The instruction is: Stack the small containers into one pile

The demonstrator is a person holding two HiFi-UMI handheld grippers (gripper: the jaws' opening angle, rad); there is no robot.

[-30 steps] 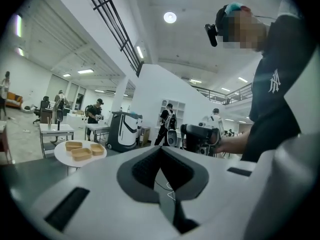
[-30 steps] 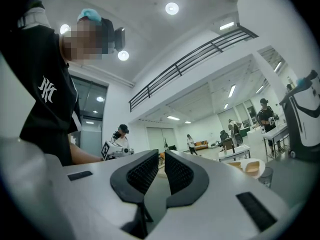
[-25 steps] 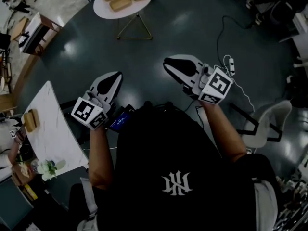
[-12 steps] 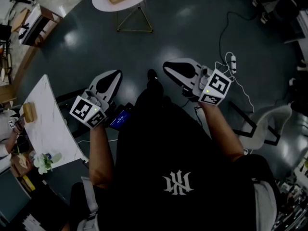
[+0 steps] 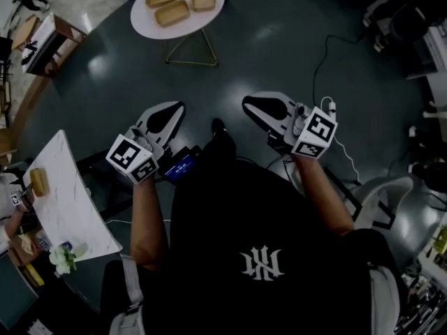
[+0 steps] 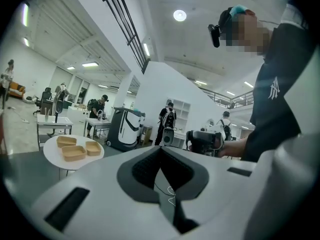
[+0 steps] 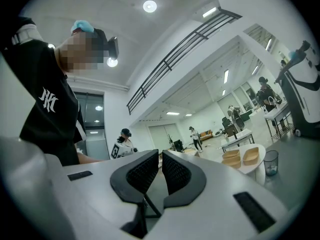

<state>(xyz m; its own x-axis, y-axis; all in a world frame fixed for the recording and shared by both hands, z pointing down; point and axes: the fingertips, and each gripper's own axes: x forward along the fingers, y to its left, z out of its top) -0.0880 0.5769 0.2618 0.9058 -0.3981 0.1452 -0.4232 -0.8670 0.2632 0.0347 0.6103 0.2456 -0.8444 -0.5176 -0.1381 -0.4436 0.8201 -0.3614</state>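
Person: seen from above, a person in a black T-shirt with a white emblem (image 5: 260, 264) holds one gripper out in front in each hand

Left gripper: the white and black two-jaw left gripper (image 5: 172, 112) has its jaws pressed together; nothing is between them

Right gripper: the matching white and black right gripper (image 5: 249, 103) has its ribbed pads almost meeting, with only a thin slit between; it holds nothing

Floor: a glossy dark grey floor (image 5: 279, 40) stretches ahead; a thin black cable (image 5: 318, 54) trails across it on the right

Table: a round white table on a thin gold wire stand (image 5: 143, 23) sits farther ahead, well apart from both grippers

Containers: three small, shallow, tan rectangular containers (image 5: 172, 12) lie side by side on that table; none is stacked

Handling, as a judgement: the containers look light and thin-walled, probably slightly flexible; they may slide on the smooth tabletop; their sloped sides suggest they will nest

Where to grip, as a judgement: mid-way along a long rim, one jaw inside the wall and one outside; squeeze gently so the wall does not buckle
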